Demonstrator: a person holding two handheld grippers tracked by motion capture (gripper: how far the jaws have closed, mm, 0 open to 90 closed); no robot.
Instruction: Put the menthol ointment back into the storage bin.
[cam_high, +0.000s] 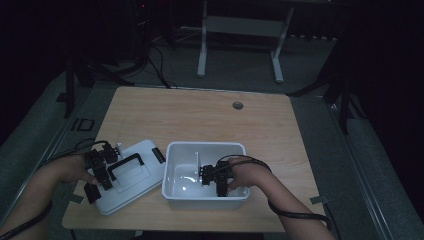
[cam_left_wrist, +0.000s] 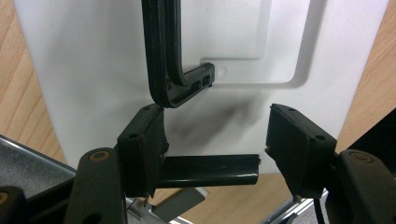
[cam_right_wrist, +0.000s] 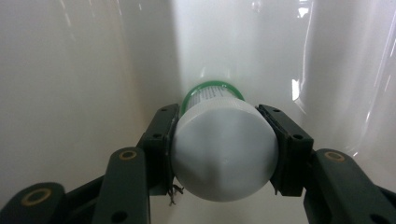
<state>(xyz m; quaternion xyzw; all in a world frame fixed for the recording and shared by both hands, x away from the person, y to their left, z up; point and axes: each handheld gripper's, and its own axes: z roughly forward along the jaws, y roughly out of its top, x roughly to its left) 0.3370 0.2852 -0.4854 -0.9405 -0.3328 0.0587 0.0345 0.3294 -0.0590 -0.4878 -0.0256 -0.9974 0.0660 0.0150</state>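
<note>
Each black hand-held gripper (cam_high: 100, 167) has brass-ringed pivots and a trailing cable.

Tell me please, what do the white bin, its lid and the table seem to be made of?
Bin: probably glossy white plastic; its walls show bright reflections. Lid: looks like matte white moulded plastic with a black handle. Table: light wood-look top with visible grain, maybe laminate. The right gripper holds a white-capped bottle, likely plastic.

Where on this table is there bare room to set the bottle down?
The far half of the table, beyond the white bin and lid, is bare up to the cable hole. The near edge is crowded: left gripper over the lid, right gripper holding the bottle inside the bin.
</note>
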